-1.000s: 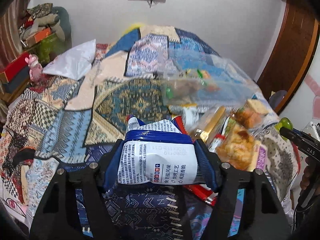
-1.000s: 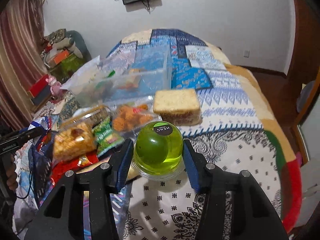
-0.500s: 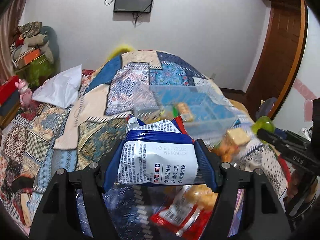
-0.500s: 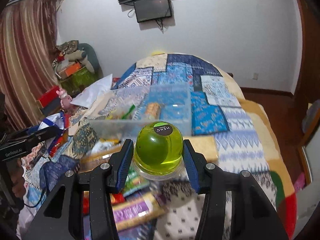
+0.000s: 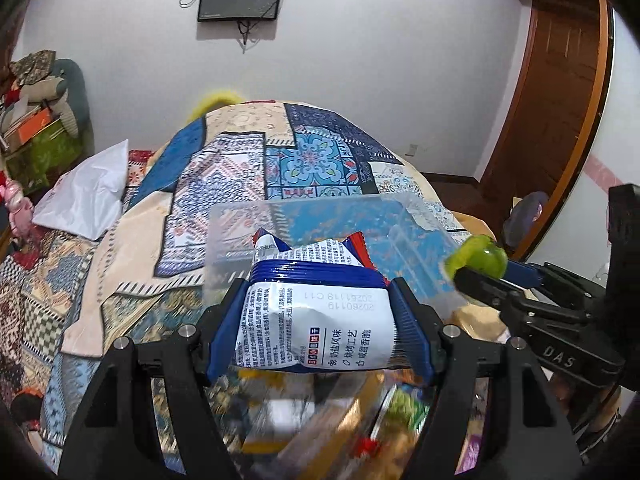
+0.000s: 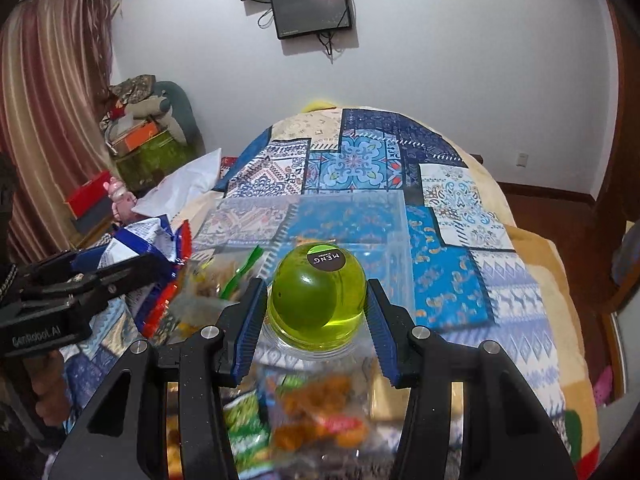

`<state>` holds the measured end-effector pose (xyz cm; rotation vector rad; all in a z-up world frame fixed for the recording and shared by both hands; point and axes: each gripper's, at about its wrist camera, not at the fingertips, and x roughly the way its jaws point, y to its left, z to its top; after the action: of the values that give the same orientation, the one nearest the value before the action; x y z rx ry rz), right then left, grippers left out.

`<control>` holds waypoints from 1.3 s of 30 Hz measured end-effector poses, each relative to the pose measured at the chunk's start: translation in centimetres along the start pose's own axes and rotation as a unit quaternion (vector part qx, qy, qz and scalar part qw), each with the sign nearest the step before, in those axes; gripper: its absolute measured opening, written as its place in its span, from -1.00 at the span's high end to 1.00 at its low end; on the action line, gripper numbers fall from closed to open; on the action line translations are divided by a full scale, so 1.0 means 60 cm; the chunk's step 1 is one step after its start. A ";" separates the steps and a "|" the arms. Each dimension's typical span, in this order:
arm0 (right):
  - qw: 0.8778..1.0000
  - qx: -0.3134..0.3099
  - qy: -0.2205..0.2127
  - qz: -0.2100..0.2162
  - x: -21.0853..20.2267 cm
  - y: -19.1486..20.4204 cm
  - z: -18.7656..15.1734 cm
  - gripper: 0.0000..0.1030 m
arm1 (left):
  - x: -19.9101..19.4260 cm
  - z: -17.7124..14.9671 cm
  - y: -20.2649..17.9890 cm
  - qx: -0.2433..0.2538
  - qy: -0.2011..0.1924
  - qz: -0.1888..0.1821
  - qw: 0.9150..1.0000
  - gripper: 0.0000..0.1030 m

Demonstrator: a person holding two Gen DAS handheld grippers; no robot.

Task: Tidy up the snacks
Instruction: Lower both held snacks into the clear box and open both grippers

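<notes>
My left gripper [image 5: 318, 328] is shut on a blue-and-white snack packet [image 5: 316, 320] and holds it up just before the near wall of a clear plastic box [image 5: 320, 220] on the bed. My right gripper [image 6: 316, 308] is shut on a green jelly cup [image 6: 318, 296] with a black label, held above the near end of the same clear box [image 6: 312, 216]. The right gripper [image 5: 484, 276] with the green cup [image 5: 480, 258] shows at the right in the left wrist view. The left gripper [image 6: 132, 268] with the packet [image 6: 148, 240] shows at the left in the right wrist view.
Several loose snack bags [image 6: 312, 412] lie blurred on the patchwork bedspread [image 6: 460, 272] below the grippers. The box holds a few snacks [image 6: 224, 276]. A white bag [image 5: 84, 196] lies at the left. A wooden door [image 5: 556, 120] stands at the right.
Both grippers have risen and moved forward towards the clear box with their snacks still held. The loose snacks on the bed have dropped lower in both views.
</notes>
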<state>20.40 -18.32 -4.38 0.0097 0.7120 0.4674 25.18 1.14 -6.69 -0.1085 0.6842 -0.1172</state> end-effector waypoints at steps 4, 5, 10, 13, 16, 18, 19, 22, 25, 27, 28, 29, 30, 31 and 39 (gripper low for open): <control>1.000 0.000 0.008 -0.005 0.031 -0.008 0.010 0.10 | 0.036 0.013 -0.009 0.004 0.007 -0.005 1.000 -0.36; 1.000 -0.001 0.009 -0.006 0.035 -0.010 0.014 0.10 | 0.046 0.016 -0.011 0.005 0.011 -0.006 1.000 -0.36; 1.000 -0.005 0.023 -0.017 0.064 -0.018 0.015 0.10 | 0.093 0.027 -0.016 0.009 0.035 -0.001 0.999 -0.36; 0.999 -0.003 0.033 -0.017 0.075 -0.029 0.011 0.10 | 0.117 0.027 -0.017 0.009 0.051 0.000 0.999 -0.37; 0.999 -0.005 0.039 -0.015 0.080 -0.034 0.009 0.10 | 0.128 0.026 -0.017 0.006 0.054 0.002 0.999 -0.39; 0.999 -0.010 0.039 -0.020 0.076 -0.031 0.008 0.09 | 0.128 0.026 -0.015 0.007 0.050 0.009 0.999 -0.48; 0.999 -0.012 0.040 -0.022 0.077 -0.032 0.010 0.09 | 0.127 0.026 -0.015 0.007 0.048 0.010 0.999 -0.49; 0.999 -0.010 0.038 -0.024 0.073 -0.034 0.013 0.09 | 0.123 0.026 -0.017 0.008 0.051 0.008 0.999 -0.50; 0.999 -0.012 0.034 -0.023 0.062 -0.034 0.016 0.08 | 0.106 0.027 -0.022 0.013 0.044 0.010 0.999 -0.55; 0.999 -0.014 0.032 -0.022 0.053 -0.031 0.018 0.07 | 0.087 0.028 -0.026 0.018 0.035 0.012 0.999 -0.59; 0.999 -0.015 0.031 -0.021 0.047 -0.030 0.017 0.06 | 0.080 0.028 -0.028 0.019 0.032 0.012 0.999 -0.60; 0.999 -0.017 0.028 -0.020 0.038 -0.027 0.017 0.03 | 0.068 0.029 -0.031 0.021 0.028 0.013 0.999 -0.61; 0.999 -0.018 0.026 -0.021 0.034 -0.026 0.018 0.02 | 0.057 0.029 -0.033 0.023 0.025 0.014 0.999 -0.61; 0.999 -0.020 0.022 -0.021 0.026 -0.024 0.018 0.00 | 0.046 0.029 -0.035 0.025 0.022 0.015 0.999 -0.61; 1.000 -0.026 0.006 -0.017 -0.043 -0.010 0.009 -0.02 | -0.040 0.010 -0.040 0.029 0.003 0.022 0.999 -0.72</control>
<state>19.29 -19.87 -2.43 -0.0538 0.7101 0.4544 23.55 -0.86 -4.39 -0.0363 0.6888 -0.0950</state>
